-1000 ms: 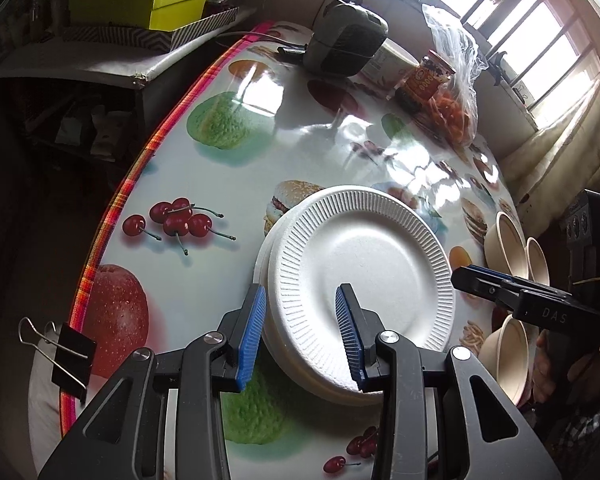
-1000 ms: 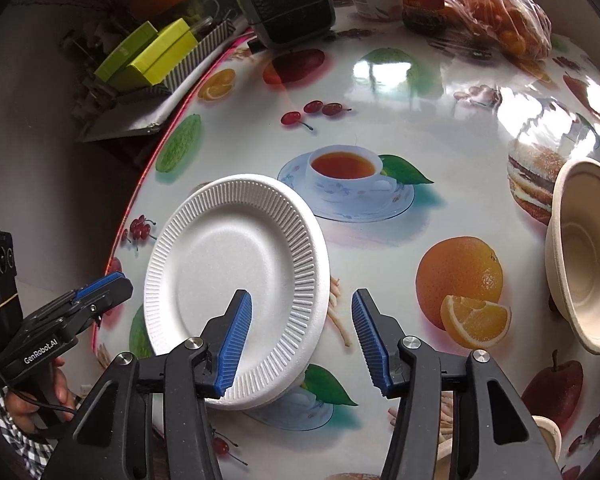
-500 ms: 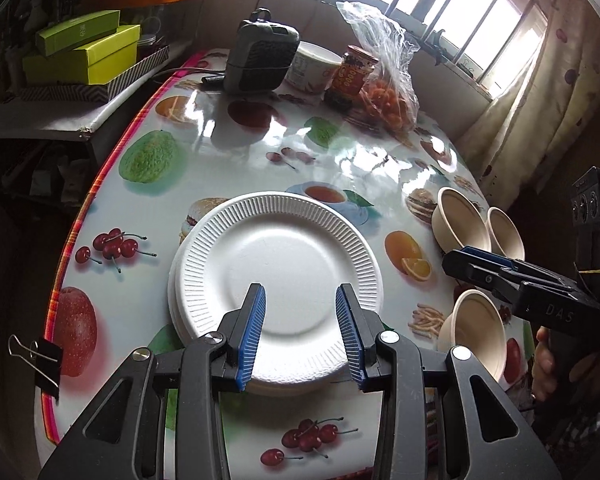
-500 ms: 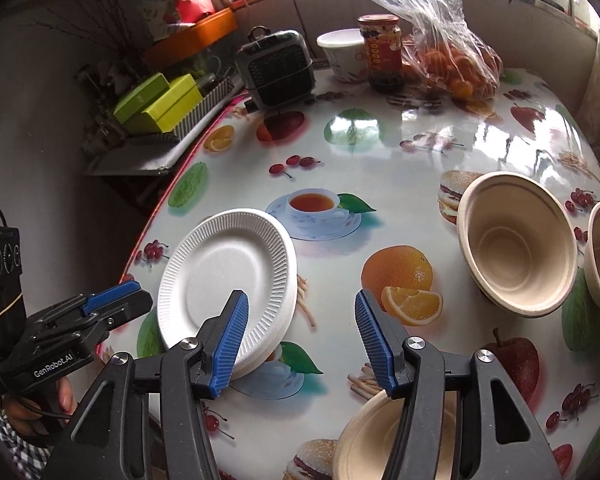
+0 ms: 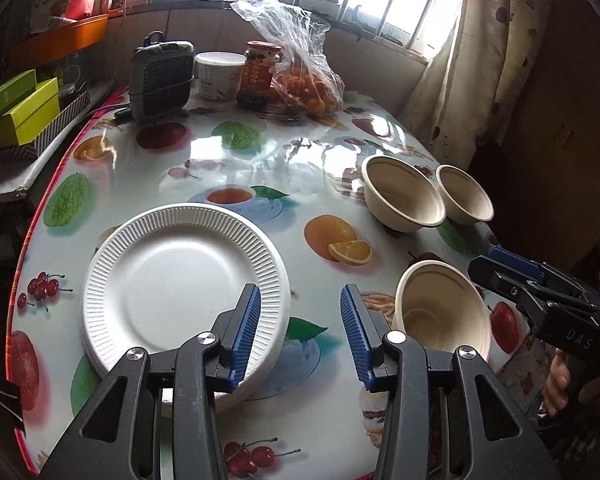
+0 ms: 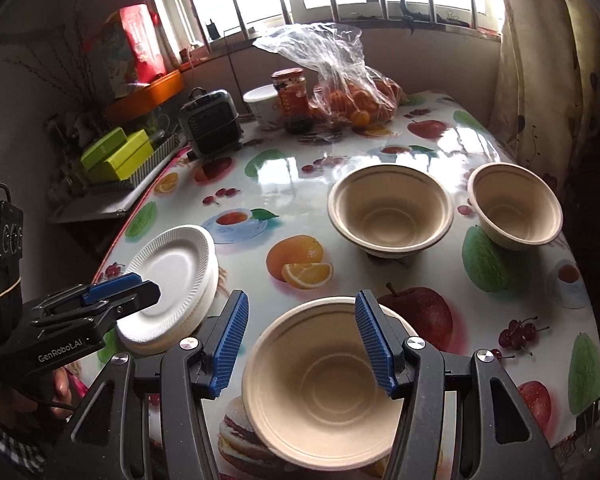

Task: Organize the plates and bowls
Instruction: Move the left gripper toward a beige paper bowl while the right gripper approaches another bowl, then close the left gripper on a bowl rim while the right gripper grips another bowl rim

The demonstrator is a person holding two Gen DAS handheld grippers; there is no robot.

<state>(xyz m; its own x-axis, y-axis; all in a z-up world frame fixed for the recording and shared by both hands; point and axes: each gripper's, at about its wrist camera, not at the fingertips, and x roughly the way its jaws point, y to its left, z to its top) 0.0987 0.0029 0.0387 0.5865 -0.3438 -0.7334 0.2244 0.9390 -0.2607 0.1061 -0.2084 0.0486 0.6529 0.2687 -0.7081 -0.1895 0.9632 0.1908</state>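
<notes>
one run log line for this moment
plates: stacked | bowls: three apart, nearest | left gripper: opening, empty | right gripper: open, empty

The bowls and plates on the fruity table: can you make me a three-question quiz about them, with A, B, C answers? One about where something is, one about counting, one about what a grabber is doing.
1. Where is the stack of white paper plates?
A. Near the table's left edge
B. Beside the bag of oranges
C. Inside a bowl

2. How many tan bowls are on the table?
A. One
B. Three
C. Five

3. What is the right gripper doing?
A. Squeezing a plate
B. Lifting a jar
C. Holding nothing, with its jaws apart over the nearest bowl

Answers:
1 A, the stack sits by the red-trimmed table edge on the left of the right wrist view.
2 B, the nearest one plus the middle bowl and the far right bowl.
3 C, neither blue pad touches the bowl's rim.
</notes>
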